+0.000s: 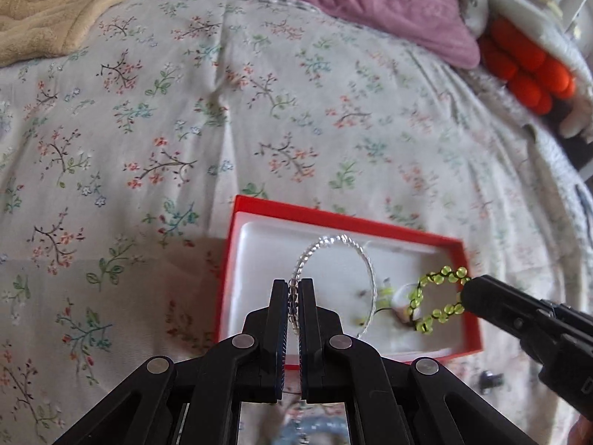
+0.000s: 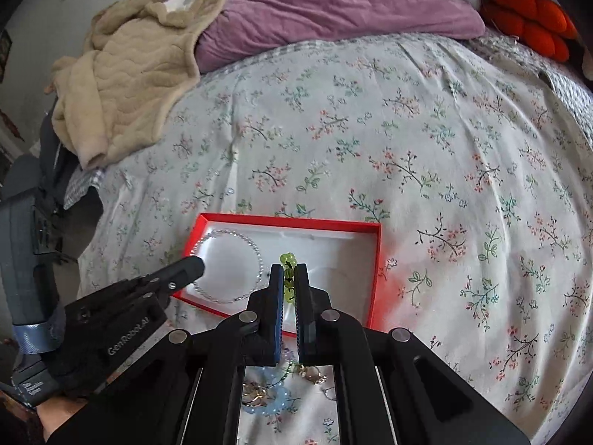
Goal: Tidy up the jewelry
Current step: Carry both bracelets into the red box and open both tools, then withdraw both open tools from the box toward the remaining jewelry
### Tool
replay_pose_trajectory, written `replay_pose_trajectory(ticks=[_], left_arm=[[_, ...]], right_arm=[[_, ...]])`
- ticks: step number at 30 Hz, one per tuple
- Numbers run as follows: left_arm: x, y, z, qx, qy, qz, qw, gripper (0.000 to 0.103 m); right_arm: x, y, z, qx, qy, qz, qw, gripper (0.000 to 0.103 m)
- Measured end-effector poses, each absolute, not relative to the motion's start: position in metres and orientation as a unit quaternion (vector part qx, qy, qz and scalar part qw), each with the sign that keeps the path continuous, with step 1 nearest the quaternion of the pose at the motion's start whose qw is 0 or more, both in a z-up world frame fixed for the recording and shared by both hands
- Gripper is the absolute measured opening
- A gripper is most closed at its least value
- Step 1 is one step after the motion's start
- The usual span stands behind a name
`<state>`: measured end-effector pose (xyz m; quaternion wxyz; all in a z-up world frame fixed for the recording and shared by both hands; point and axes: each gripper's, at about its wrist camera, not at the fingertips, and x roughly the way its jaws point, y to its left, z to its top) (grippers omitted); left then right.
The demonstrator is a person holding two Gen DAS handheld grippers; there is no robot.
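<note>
**Two bracelets carried over an open red jewelry box on a bed**

Bedspread point(image 2: 426, 141) with a floral print fills most of both views, with a purple pillow point(image 2: 333, 3) and a beige blanket point(image 2: 122, 85) at the far end. Near the middle lies a shallow red box point(image 2: 375, 259) with a white lining, open and flat on the cloth.

Left gripper point(image 1: 295, 298) has its jaws closed tight on a thin silver bracelet point(image 1: 335, 239); the hoop stands up from the fingertips over the left part of the box. Right gripper point(image 2: 290, 282) is likewise pinched nearly closed, on a bracelet of small yellow-green beads point(image 1: 439, 296) strung on dark cord, which hangs over the right part of the box. More jewelry point(image 2: 267, 395), gold and pale blue pieces, lies on the bedspread nearer than the box, below the right gripper.

Risks, as a judgement: both loops sit close together, so they could tangle or knock each other when let go. The silver hoop is held only at one edge and could swing or slip onto the cloth outside the box. The light box may slide on the soft bedding if a gripper bumps its rim.
</note>
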<state>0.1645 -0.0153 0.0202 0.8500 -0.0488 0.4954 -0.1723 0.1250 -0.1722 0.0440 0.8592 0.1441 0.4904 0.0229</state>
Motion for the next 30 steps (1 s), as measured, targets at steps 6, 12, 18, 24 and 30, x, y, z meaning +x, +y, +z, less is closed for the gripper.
replay_pose_trajectory(ticks=[6, 12, 18, 24, 30], left_arm=[[0.161, -0.02, 0.02, 0.002, 0.486, -0.155, 0.86, 0.001], [0.152, -0.022, 0.031, 0.019, 0.477, -0.16, 0.864, 0.028], [0.133, -0.018, 0.044, 0.035, 0.466, -0.155, 0.87, 0.06], [0.112, -0.012, 0.045, 0.061, 0.465, -0.136, 0.873, 0.083], [0.09, -0.007, 0.044, 0.068, 0.468, -0.133, 0.871, 0.095]], right_arm=[[0.128, -0.181, 0.032, 0.135, 0.501, 0.005, 0.855, 0.006], [0.124, -0.183, 0.039, 0.125, 0.506, 0.009, 0.853, 0.018], [0.106, -0.188, 0.05, 0.12, 0.503, 0.006, 0.856, 0.047], [0.084, -0.188, 0.054, 0.097, 0.508, -0.001, 0.856, 0.058], [0.066, -0.187, 0.05, 0.071, 0.517, -0.01, 0.853, 0.068]])
